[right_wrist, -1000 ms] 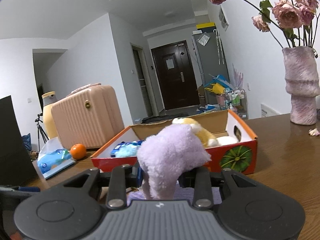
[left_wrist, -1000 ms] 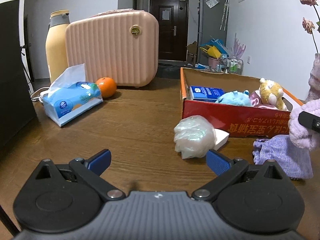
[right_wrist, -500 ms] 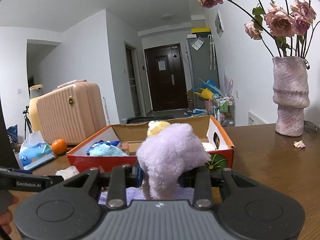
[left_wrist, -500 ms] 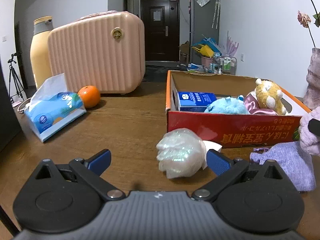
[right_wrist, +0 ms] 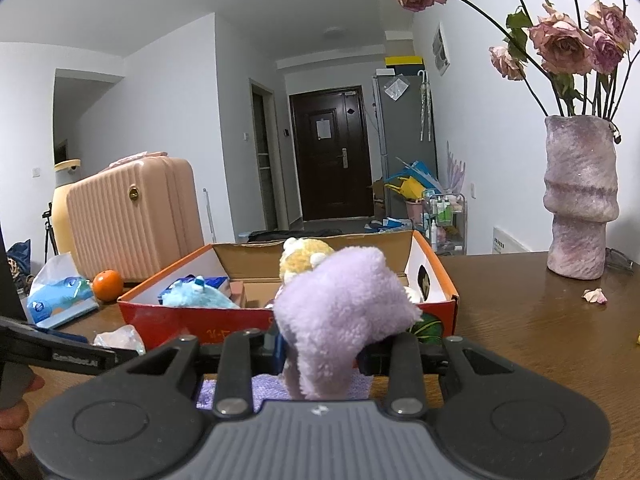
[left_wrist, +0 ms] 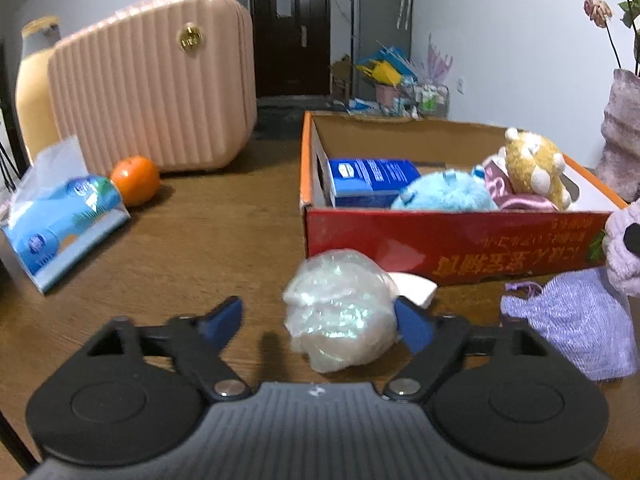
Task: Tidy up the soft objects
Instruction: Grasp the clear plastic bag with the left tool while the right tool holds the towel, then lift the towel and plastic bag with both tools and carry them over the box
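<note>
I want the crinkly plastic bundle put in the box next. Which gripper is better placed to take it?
Left. The left gripper already has the plastic bundle between its closing jaws, one pad touching. The right gripper is shut on the purple plush cloth.

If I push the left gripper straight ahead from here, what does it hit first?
Probably the crumpled plastic bag, already between the closing fingers of the left gripper. Beyond it lie a white piece and the red cardboard box; depth is uncertain.
</note>
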`<state>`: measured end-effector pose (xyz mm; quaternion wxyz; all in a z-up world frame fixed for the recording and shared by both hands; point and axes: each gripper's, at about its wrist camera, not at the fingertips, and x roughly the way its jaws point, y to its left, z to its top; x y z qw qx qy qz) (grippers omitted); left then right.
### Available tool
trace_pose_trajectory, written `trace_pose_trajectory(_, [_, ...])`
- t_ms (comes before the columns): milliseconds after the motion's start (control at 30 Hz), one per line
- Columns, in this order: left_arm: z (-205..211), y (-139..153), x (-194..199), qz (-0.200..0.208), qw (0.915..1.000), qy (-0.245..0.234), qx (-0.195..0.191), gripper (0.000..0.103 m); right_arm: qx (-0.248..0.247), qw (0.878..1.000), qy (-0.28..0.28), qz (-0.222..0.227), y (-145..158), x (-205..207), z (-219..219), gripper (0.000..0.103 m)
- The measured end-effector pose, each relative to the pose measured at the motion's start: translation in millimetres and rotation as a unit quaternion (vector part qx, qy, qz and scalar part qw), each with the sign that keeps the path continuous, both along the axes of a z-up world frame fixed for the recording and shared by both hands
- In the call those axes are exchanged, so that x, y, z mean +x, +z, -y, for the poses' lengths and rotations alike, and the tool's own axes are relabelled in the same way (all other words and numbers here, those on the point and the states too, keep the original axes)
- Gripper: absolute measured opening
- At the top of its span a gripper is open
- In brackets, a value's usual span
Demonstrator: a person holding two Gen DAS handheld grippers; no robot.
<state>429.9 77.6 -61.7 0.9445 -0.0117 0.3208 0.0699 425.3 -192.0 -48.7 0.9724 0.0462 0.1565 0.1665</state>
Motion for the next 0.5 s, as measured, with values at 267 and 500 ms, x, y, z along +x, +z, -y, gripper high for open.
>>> trace_pose_trajectory(267, [-0.2, -3.7, 0.7, -0.016, 0.9998, -0.008, -0.01, 0.043, -0.001, 1.0, 0.002, 0.001, -0.3, -0.8, -0.9, 0.031])
trace_pose_trajectory(500, [0.3, 2.3, -3.9, -0.002, 1.0, 0.001, -0.004, 0.042, -0.005, 1.0, 0.004, 0.008, 0.3, -4.9, -4.1, 0.032])
